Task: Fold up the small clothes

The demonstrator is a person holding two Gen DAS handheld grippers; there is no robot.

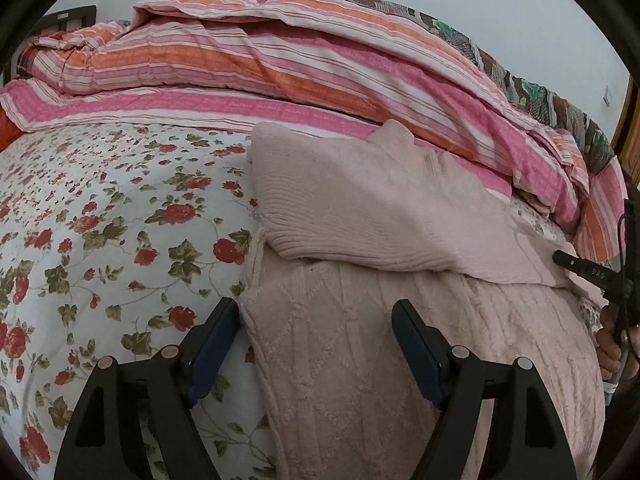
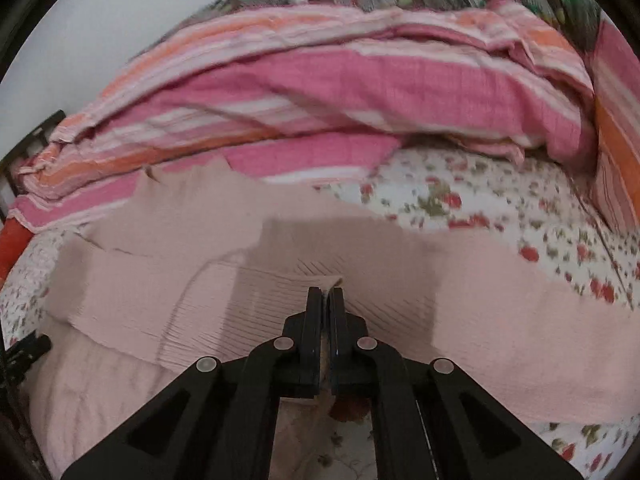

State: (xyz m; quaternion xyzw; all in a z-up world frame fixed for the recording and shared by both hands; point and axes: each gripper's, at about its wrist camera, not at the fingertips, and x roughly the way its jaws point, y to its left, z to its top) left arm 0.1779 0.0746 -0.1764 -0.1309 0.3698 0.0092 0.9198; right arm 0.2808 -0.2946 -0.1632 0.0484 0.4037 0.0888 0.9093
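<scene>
A pale pink knitted sweater (image 1: pixel 360 340) lies on the flowered bed sheet (image 1: pixel 100 220), with one ribbed sleeve (image 1: pixel 360 208) folded across its body. My left gripper (image 1: pixel 316 320) is open, its fingers standing over the sweater's left edge, holding nothing. My right gripper (image 2: pixel 327 292) is shut on the edge of the pink sweater (image 2: pixel 160 288), pinching the ribbed knit between its tips. The right gripper also shows at the right edge of the left wrist view (image 1: pixel 560 258), at the sweater's right side.
A pink, orange and white striped quilt (image 1: pixel 280 60) is piled along the back of the bed, with a patterned blanket (image 1: pixel 540 92) behind it. The flowered sheet (image 2: pixel 500 208) spreads right of the sweater. A dark headboard part (image 1: pixel 72 16) stands at far left.
</scene>
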